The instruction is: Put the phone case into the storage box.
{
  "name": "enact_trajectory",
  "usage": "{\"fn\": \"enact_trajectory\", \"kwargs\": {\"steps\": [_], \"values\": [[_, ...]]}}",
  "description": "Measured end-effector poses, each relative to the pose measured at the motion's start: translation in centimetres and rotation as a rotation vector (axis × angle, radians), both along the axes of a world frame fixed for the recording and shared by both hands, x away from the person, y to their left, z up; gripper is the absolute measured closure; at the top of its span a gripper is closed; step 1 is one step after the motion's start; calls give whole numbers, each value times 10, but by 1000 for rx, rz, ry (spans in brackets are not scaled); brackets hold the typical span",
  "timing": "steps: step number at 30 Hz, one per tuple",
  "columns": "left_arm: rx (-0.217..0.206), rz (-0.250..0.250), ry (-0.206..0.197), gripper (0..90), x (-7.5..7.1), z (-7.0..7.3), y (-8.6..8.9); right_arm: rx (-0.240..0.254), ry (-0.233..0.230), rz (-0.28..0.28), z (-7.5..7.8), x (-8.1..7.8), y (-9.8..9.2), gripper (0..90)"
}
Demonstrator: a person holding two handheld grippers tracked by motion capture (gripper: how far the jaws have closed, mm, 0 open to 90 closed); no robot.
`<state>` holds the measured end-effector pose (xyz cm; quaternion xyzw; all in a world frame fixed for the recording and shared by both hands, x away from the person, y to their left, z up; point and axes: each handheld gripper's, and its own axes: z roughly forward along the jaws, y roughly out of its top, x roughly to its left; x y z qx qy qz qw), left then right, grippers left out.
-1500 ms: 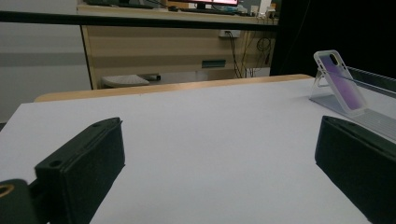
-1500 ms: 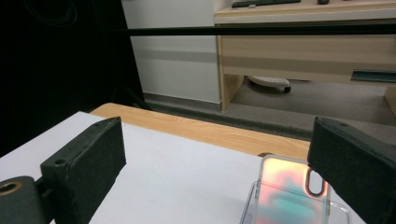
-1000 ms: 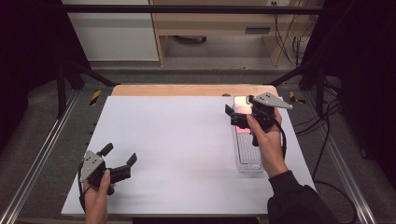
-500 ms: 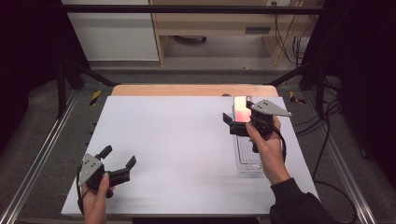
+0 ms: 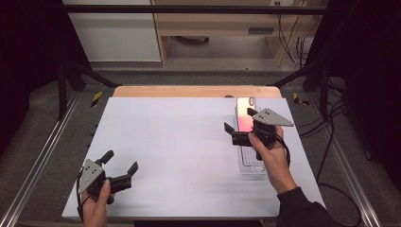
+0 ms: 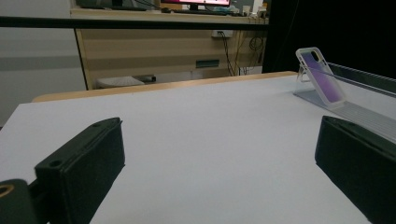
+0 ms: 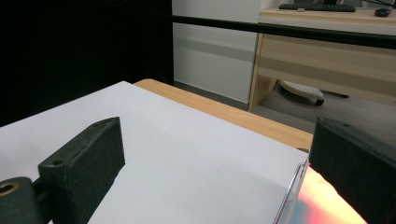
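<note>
A phone [image 5: 244, 112] in a clear case leans with its glowing pink screen up on a clear plastic stand [image 5: 250, 163] at the right of the white mat [image 5: 189, 142]. My right gripper [image 5: 239, 120] hovers open just over the phone's near half, one jaw left of it and one above it. In the right gripper view the phone's edge [image 7: 322, 198] lies under the right jaw of my right gripper [image 7: 219, 163]. My left gripper [image 5: 121, 161] is open and holds nothing, low at the mat's near left corner. From my left gripper [image 6: 219, 163] the phone [image 6: 321, 77] stands far off on its stand [image 6: 355, 112].
A strip of wooden table edge [image 5: 194, 91] runs along the far side of the mat. Metal frame rails [image 5: 42, 151] flank the table, and cables [image 5: 331, 137] hang at the right. Cabinets and a desk [image 5: 213, 23] stand beyond.
My right gripper has drawn back toward the person and slightly left over the phone. The left gripper has barely shifted.
</note>
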<state>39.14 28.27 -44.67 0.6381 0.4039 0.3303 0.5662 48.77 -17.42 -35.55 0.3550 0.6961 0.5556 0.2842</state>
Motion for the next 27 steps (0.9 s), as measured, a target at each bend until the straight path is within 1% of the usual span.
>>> {"fn": "enact_trajectory", "kwargs": {"steps": [2, 3, 6, 11, 17, 22, 27], "values": [[-2, 2, 2, 10, 0, 0, 0, -3, 0, 3, -1, -2, 0, 38], [3, 0, 2, 10, 0, 0, 0, -5, 0, 4, -1, -3, 0, 37], [-3, 2, 0, 10, 0, 0, 0, -16, 0, 6, -3, -5, -1, 37], [-2, 3, -2, 10, 0, 0, 1, -14, 2, 8, -5, -10, -4, 37], [0, 2, -3, 10, 0, 0, 1, -8, 2, 3, -9, -17, -11, 37], [0, 2, -4, 10, 0, 0, 2, -4, 10, 0, -13, -23, -19, 37], [0, 2, -9, 10, 0, 0, 3, 1, 7, -11, -17, -29, -29, 36]]}}
